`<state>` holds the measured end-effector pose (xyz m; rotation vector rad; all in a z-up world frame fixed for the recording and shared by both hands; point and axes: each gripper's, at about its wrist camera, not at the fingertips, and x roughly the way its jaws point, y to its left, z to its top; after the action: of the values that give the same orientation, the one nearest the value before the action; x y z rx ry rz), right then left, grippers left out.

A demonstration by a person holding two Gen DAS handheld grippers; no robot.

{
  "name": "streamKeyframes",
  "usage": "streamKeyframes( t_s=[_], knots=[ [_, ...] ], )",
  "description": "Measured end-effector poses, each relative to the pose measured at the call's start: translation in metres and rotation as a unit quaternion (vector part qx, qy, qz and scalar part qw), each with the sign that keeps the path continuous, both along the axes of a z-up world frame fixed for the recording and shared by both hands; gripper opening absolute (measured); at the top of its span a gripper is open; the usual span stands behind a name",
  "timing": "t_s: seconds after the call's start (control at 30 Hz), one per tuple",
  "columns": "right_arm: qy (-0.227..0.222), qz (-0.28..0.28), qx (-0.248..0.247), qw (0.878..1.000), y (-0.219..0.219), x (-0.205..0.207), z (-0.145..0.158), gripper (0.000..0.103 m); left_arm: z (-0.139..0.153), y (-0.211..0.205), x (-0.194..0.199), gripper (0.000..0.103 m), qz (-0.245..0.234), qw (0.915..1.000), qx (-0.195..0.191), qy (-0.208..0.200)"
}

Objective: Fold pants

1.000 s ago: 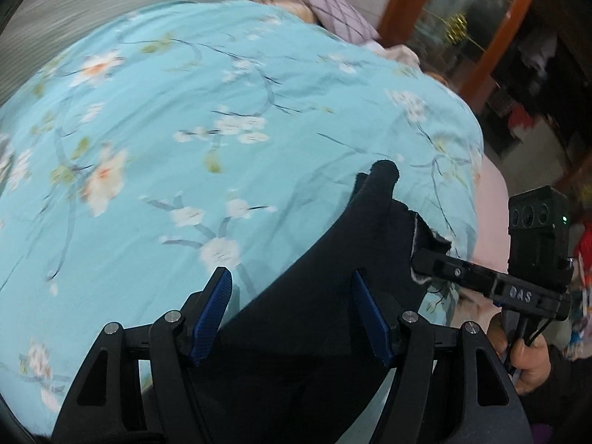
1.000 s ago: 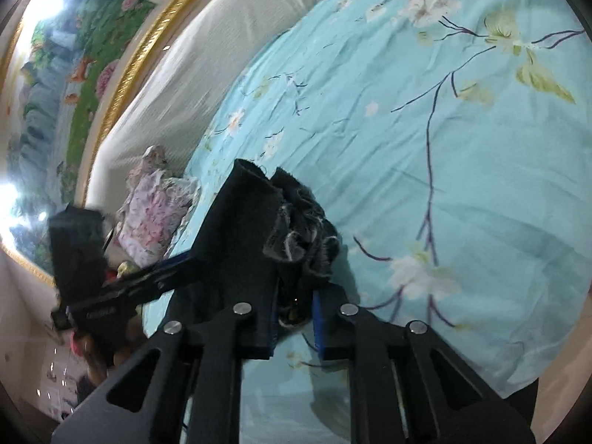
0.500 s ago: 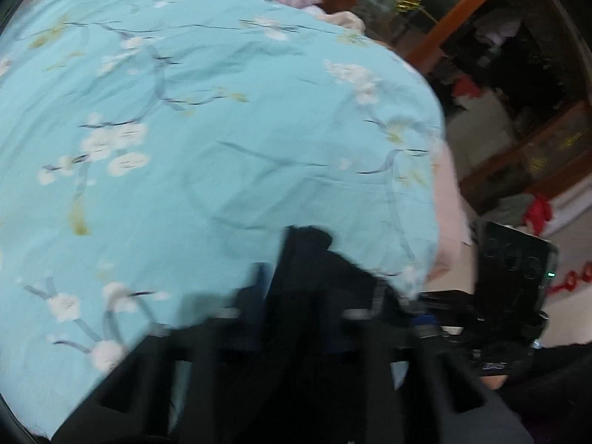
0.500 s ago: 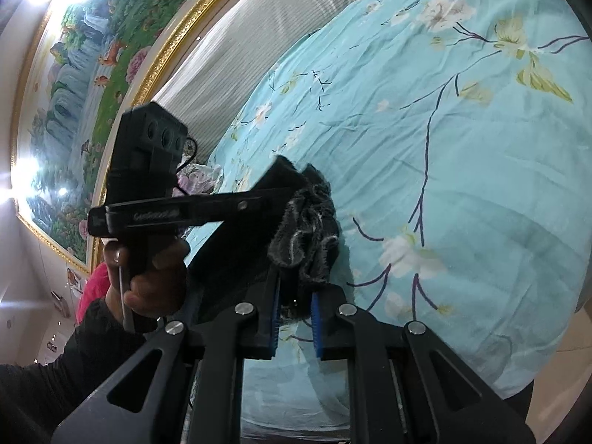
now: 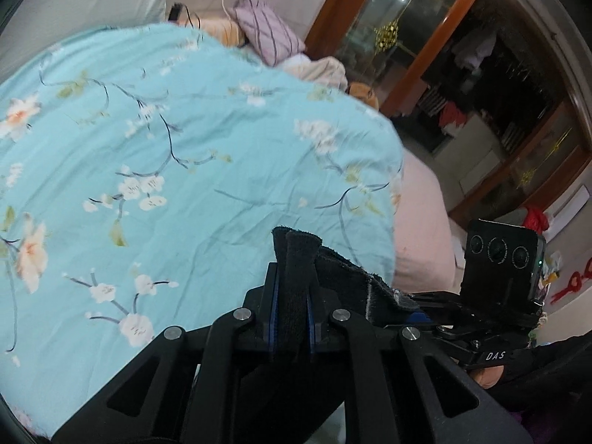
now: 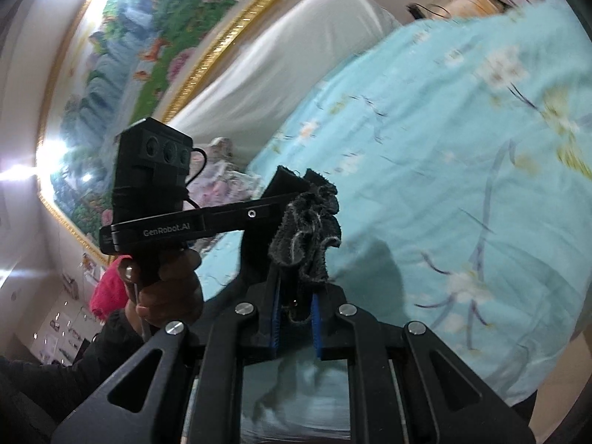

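Note:
The black pants [image 5: 296, 270] are lifted above a bed with a light blue flowered cover [image 5: 166, 170]. My left gripper [image 5: 292, 318] is shut on a thick fold of the black pants. My right gripper [image 6: 296, 318] is shut on the frayed hem of the pants [image 6: 307, 233], which bunches above its blue pads. The two grippers are close side by side: the right one shows in the left wrist view [image 5: 481, 310], and the left one in the right wrist view [image 6: 207, 222]. The rest of the pants hangs below, hidden by the grippers.
A white padded headboard [image 6: 277, 59] and a gold-framed painting [image 6: 148, 48] lie beyond the bed. A purple striped pillow [image 5: 266, 33] and bunched bedding lie at the bed's far end. A pink mattress edge [image 5: 421, 229] and a wooden glass cabinet [image 5: 462, 74] are to the right.
My left gripper was open around the pants one second ago and has shut on them. Both grippers have lifted the pants up off the bed cover and come closer together.

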<state>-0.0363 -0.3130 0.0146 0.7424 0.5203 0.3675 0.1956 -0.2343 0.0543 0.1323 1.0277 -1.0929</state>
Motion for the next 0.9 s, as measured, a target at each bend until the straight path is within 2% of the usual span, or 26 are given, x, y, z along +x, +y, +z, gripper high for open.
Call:
streamKeyframes(
  t_s=[0.17,0.47,0.73,0.9],
  knots=[
    [-0.036,0.027,-0.008,0.999,0.021,-0.001,0.025,0.015,0.028,0.023,-0.013,0.010,0.010,0.9994,-0.025,-0.020],
    [-0.090,0.118,-0.006,0.989,0.070,0.012,0.051,0.015,0.059,0.102,-0.031,0.010,0.063,0.9943,-0.082,-0.029],
    [-0.098,0.210,0.003,0.973,0.123,0.039,0.050,0.015,0.051,0.180,-0.044,0.010,0.127,0.9843,-0.121,-0.023],
    [-0.073,0.251,-0.005,0.965,0.157,0.061,0.032,0.015,0.021,0.219,-0.042,0.011,0.172,0.9765,-0.129,0.009]
  ],
)
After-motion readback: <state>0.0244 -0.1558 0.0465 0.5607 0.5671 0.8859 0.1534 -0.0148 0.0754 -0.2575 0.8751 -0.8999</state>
